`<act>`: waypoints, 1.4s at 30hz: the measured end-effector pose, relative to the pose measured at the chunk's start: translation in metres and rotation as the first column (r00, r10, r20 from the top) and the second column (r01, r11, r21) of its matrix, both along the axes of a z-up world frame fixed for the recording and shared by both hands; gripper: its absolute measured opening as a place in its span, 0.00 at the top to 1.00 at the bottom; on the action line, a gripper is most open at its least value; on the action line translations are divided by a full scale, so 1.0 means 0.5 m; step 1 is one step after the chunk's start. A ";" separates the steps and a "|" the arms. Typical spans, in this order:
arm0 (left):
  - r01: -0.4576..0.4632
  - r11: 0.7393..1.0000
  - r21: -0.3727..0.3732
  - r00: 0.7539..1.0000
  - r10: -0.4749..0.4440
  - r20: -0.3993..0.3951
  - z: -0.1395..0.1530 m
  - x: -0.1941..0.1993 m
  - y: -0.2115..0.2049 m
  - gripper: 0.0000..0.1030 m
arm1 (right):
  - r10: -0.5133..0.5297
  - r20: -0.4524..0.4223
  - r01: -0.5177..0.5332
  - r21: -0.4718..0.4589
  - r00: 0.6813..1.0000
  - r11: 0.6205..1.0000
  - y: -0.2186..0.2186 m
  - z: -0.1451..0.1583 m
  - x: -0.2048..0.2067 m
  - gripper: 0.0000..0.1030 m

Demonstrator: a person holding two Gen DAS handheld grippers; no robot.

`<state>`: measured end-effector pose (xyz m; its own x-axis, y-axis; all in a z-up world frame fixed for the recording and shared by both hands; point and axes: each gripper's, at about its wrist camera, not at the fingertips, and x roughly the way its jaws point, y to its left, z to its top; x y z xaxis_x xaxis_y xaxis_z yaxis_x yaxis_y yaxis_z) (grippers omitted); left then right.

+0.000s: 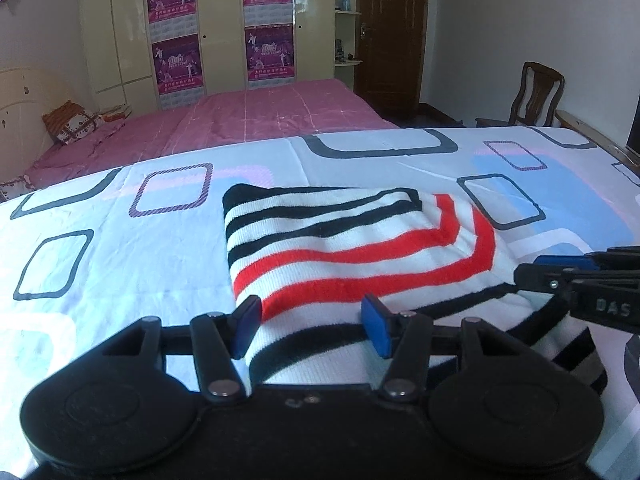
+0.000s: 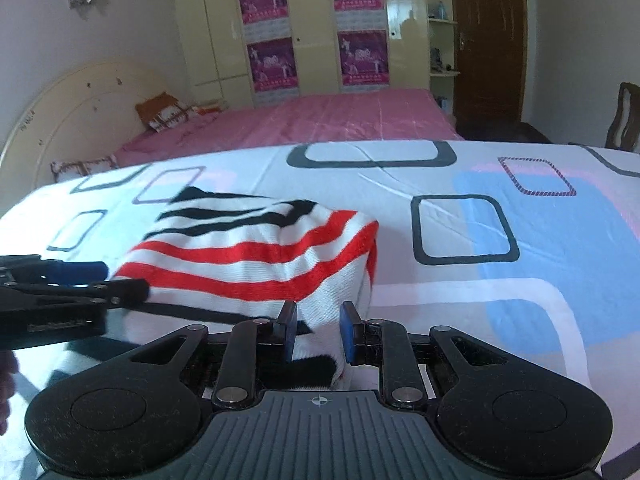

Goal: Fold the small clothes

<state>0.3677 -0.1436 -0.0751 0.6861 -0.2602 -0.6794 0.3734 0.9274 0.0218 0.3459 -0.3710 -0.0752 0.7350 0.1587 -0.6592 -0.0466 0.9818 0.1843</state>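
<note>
A small knit garment [image 1: 340, 248] with black and red stripes on white lies folded on the patterned sheet [image 1: 120, 260]. My left gripper [image 1: 311, 322] is at its near edge. The blue pads stand wide apart, one at the cloth's left side and one on top, and do not pinch it. My right gripper [image 2: 319, 332] is shut on the near right corner of the garment [image 2: 248, 256], with white cloth squeezed between its pads. Each gripper shows in the other's view: the right gripper [image 1: 532, 270] at the right edge, the left gripper [image 2: 120, 280] at the left edge.
The sheet [image 2: 480, 300] with square outlines and blue patches stretches to the right and far side. Beyond it stand a pink-covered bed [image 1: 260, 120], cream wardrobes [image 1: 224, 40] with purple posters, a brown door [image 1: 392, 32] and a wooden chair [image 1: 536, 92]. A hand [image 2: 6, 380] shows at the left edge.
</note>
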 end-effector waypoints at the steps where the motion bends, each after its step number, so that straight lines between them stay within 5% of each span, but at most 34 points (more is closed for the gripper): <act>1: 0.001 1.000 0.001 1.000 -0.001 0.000 0.001 -0.002 -0.001 0.47 | 0.002 0.004 -0.002 0.004 1.000 1.000 -0.001 0.004 -0.008 0.79; 26: 0.011 1.000 -0.010 1.000 -0.011 -0.024 -0.006 -0.095 0.041 0.41 | 0.001 -0.072 0.002 0.047 0.997 0.999 -0.009 -0.030 -0.087 0.79; 35: -0.019 0.995 -0.096 0.994 0.009 -0.106 -0.034 -0.102 0.067 0.39 | 0.011 -0.110 -0.004 0.065 0.994 0.998 -0.011 -0.057 -0.094 0.79; 42: -0.034 0.987 -0.155 0.994 0.017 -0.107 -0.012 -0.098 0.085 0.36 | 0.015 -0.079 -0.004 0.145 0.997 0.989 -0.030 -0.015 -0.086 0.79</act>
